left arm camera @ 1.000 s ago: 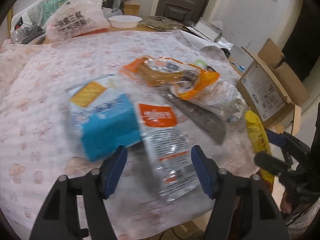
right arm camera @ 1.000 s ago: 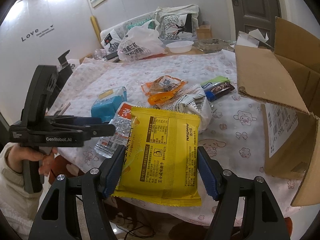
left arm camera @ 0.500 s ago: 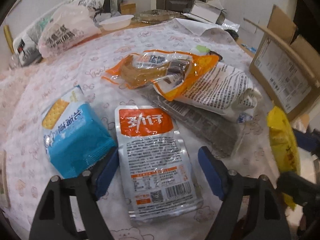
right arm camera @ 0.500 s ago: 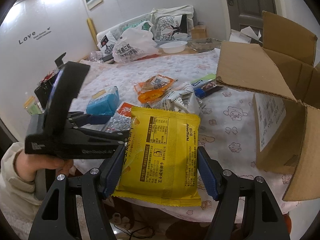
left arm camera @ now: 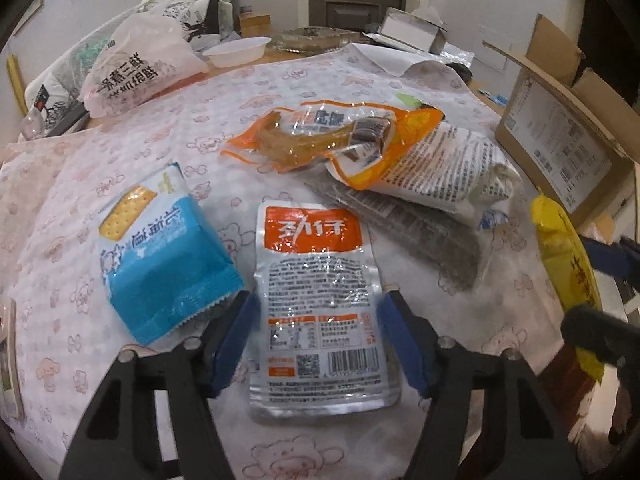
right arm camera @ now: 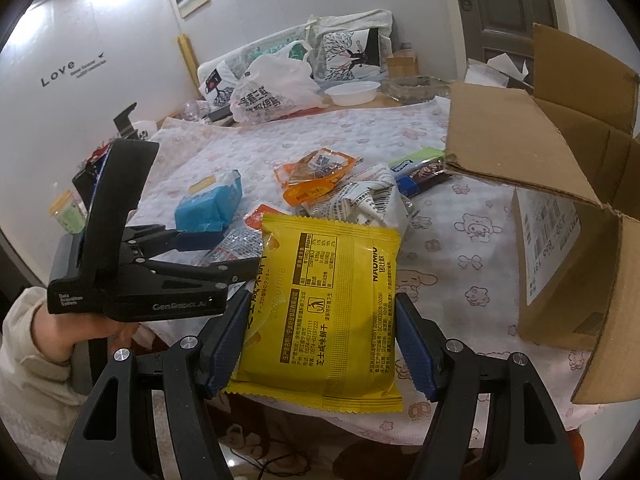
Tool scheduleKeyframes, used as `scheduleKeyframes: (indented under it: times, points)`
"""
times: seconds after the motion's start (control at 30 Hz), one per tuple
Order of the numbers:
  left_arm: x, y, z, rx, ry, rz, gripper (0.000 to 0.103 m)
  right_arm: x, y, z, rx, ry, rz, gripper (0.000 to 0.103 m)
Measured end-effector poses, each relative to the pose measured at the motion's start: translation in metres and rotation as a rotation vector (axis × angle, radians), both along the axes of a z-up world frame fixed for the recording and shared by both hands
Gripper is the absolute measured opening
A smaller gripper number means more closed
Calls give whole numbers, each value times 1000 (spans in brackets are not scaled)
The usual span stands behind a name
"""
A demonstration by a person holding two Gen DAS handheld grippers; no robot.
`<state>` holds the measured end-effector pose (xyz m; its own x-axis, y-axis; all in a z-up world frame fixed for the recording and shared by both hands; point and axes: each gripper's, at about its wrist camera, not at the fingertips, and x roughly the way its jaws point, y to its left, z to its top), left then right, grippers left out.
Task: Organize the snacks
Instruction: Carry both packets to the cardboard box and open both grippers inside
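Note:
My left gripper [left arm camera: 318,320] is open, its jaws astride the lower part of a silver pouch with an orange label [left arm camera: 318,280] that lies flat on the table. A blue cracker pack [left arm camera: 168,256] lies just left of it. An orange snack bag [left arm camera: 320,132] rests on a white printed bag [left arm camera: 444,168] farther back. My right gripper [right arm camera: 320,320] is shut on a yellow snack pack [right arm camera: 324,312] and holds it above the table's near edge; the pack also shows in the left wrist view [left arm camera: 568,264]. An open cardboard box [right arm camera: 560,200] stands to the right.
The table has a pink patterned cloth [left arm camera: 120,160]. A white plastic shopping bag [left arm camera: 136,68] and a white bowl [left arm camera: 236,50] sit at the far side. A green and a dark wrapper [right arm camera: 420,168] lie by the box flap. The left gripper's body [right arm camera: 132,272] is left of the yellow pack.
My left gripper moved forward and down over the silver pouch, so its jaws now straddle it. My right gripper kept hold of the yellow pack and shifted slightly toward the box.

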<state>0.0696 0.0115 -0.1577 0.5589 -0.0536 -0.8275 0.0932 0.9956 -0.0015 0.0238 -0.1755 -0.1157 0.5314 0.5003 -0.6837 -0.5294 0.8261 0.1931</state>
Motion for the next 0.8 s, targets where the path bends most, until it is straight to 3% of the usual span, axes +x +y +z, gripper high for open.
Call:
scheduleKeyframes:
  times: [0.37,0.53,0.8]
  points:
    - [-32,26,30,-87,-65,2,62,-2,10,12,-12,-36,30,66]
    - [-40,32,53,-134,-127,-7,62,-5,24,34,-14,-96,75,66]
    - [-48,44,105,-133,-261,1,62,-13,39,80,-22,-221,111,66]
